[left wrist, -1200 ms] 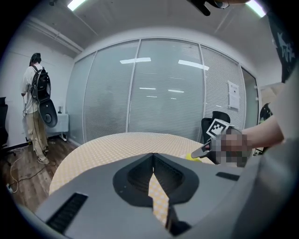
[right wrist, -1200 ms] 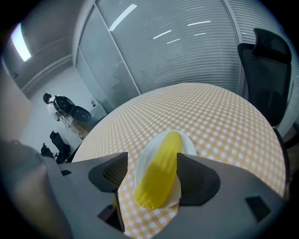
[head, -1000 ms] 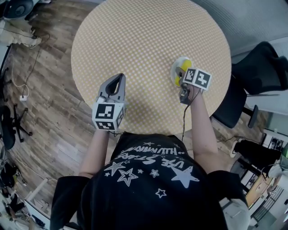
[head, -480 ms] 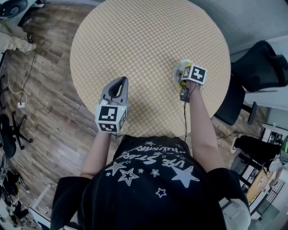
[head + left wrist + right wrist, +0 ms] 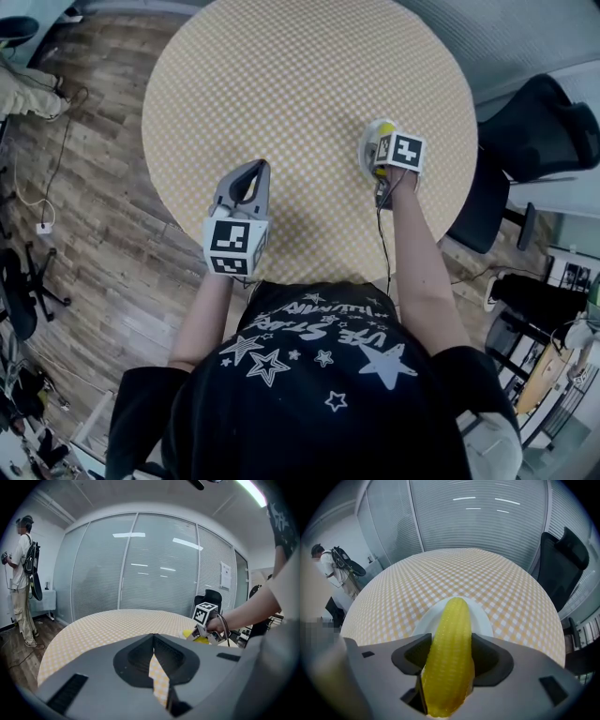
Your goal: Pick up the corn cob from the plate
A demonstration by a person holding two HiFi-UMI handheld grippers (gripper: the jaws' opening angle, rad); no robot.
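Head view, worktop [image 5: 281, 75]: round, with a yellow and white checked cloth.
Head view, plate [image 5: 364, 148]: small and white, at about 4 o'clock on the worktop, near the edge.
Head view, corn cob [image 5: 385, 133]: yellow, lying on the plate, partly hidden under the right tool [image 5: 382, 148].
Head view, left tool [image 5: 256, 167]: over the worktop edge at about 7 o'clock, well apart from the plate, so the right hand was the nearer one.
Left gripper view, left tool [image 5: 153, 641]: pinched together at the tips, with nothing inside.
Left gripper view, corn cob [image 5: 195, 634]: a yellow bit at about 2 o'clock, under the right tool [image 5: 206, 631].
Right gripper view, corn cob [image 5: 453, 618]: fat and bumpy with neat rows of kernels, and shiny like plastic. Its long line ran from 6 to 12 o'clock, pointing straight ahead.
Right gripper view, right tool [image 5: 449, 656]: wide, with one grey jaw on each side of the cob. The jaws had just been closing, and I judged no firm squeeze yet.
Right gripper view, plate [image 5: 483, 620]: smooth and white, under the cob's far end.
Next move: more squeeze, then straight up.
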